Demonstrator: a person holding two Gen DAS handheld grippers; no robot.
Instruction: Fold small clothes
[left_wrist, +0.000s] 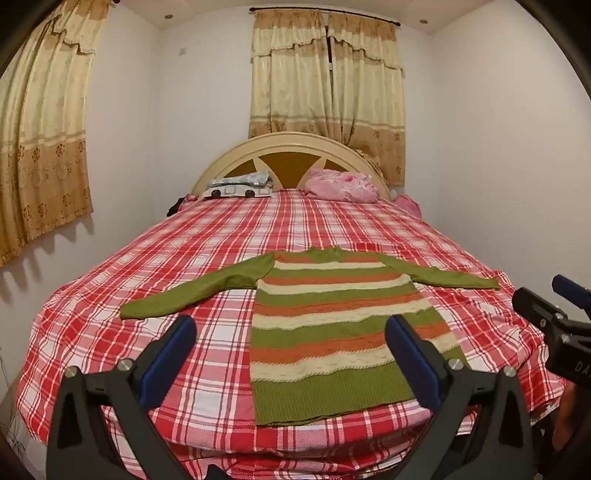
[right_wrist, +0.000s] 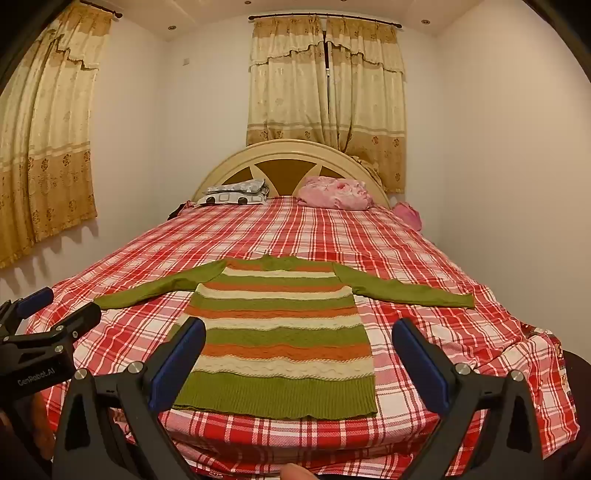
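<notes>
While we look down the left wrist view, our left gripper (left_wrist: 290, 339) hangs wide open over the striped sweater (left_wrist: 314, 325), spread flat on the plaid bed (left_wrist: 110, 332). From the right wrist, the right gripper (right_wrist: 299, 343) gapes empty too (soft, floppy knit, so we'd pinch a sleeve cuff (right_wrist: 467, 301)).

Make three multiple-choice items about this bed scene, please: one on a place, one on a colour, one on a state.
1. Where does the pink bundle lie?
A. at the headboard
B. on the sweater
C. on the floor

2. What colour are the sleeves of the sweater?
A. orange
B. green
C. cream

3. How does the sweater lie?
A. folded in half
B. rolled up
C. flat, both sleeves spread out

Answers: 1 A, it sits at the far end of the bed. 2 B, both sleeves are plain green. 3 C, no fold is made; the left gripper and right gripper are open and hold nothing.
</notes>
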